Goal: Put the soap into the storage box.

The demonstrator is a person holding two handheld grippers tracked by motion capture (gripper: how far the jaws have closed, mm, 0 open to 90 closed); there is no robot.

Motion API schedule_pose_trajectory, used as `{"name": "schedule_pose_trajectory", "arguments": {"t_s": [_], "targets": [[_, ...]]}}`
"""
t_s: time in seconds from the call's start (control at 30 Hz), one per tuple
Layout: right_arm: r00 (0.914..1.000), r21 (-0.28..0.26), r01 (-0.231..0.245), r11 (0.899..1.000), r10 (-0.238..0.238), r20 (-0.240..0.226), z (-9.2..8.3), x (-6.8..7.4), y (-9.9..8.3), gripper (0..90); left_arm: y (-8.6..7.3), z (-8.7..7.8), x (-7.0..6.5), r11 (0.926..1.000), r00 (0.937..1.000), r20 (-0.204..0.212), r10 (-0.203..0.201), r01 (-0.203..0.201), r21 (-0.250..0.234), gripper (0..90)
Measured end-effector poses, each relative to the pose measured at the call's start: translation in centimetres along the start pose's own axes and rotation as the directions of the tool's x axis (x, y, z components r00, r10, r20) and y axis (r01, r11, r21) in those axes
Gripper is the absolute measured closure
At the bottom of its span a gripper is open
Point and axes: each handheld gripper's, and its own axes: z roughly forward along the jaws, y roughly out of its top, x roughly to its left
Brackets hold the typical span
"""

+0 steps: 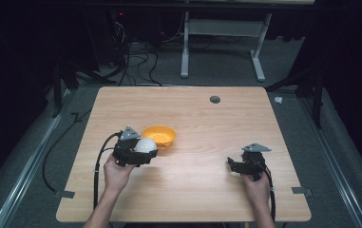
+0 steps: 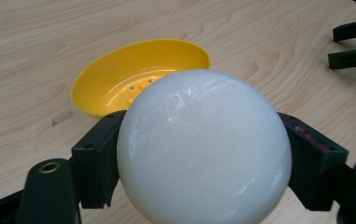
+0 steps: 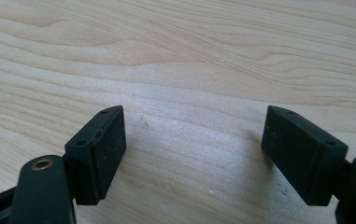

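A white ball [image 2: 203, 147] sits clamped between the two black jaws of my left gripper [image 1: 143, 153], which is shut on it just above the table. In the high view the white ball [image 1: 146, 145] is right beside the near-left rim of a yellow bowl [image 1: 160, 136]. The left gripper view has the yellow bowl [image 2: 133, 74] just beyond the ball, empty, with small holes in its bottom. My right gripper [image 1: 233, 166] is low over the table at the right, its jaws wide apart over bare wood [image 3: 192, 135]. Its jaws [image 2: 351, 44] also appear at the far right of the left gripper view.
The wooden table [image 1: 193, 190] has a grey round grommet [image 1: 214, 99] near its far edge. A small strip of clear tape [image 2: 61, 117] lies on the wood left of the bowl. Beyond the table are cables and a desk frame [image 1: 221, 42] on the floor.
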Motion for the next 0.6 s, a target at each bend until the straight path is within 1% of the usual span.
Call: {"name": "schedule_pose_trajectory", "arguments": {"t_s": [0.07, 0.17, 0.23, 0.53, 0.6], "targets": [[1.0000, 0.000, 0.000, 1.000, 0.000, 0.000, 0.0, 0.0, 0.0, 22.8, 0.1, 0.0, 0.0, 1.0000, 1.0000, -0.002, 0.002, -0.002, -0.003, 24.1], [1.0000, 0.000, 0.001, 1.000, -0.001, -0.001, 0.0, 0.0, 0.0, 22.8, 0.3, 0.0, 0.2, 0.9999, 1.0000, 0.007, -0.005, 0.006, -0.010, 24.1], [1.0000, 0.000, 0.001, 1.000, -0.001, 0.000, 0.0, 0.0, 0.0, 22.8, 0.4, 0.1, 0.2, 1.0000, 1.0000, -0.002, -0.004, 0.004, -0.003, 24.1], [1.0000, 0.000, 0.000, 1.000, 0.000, 0.000, 0.0, 0.0, 0.0, 22.8, 1.3, 0.2, 0.3, 1.0000, 1.0000, -0.005, 0.006, -0.006, -0.004, 24.1], [1.0000, 0.000, 0.000, 1.000, 0.000, 0.000, 0.0, 0.0, 0.0, 22.8, 1.4, 0.3, 0.4, 1.0000, 1.0000, -0.003, 0.002, -0.002, -0.004, 24.1]]}}
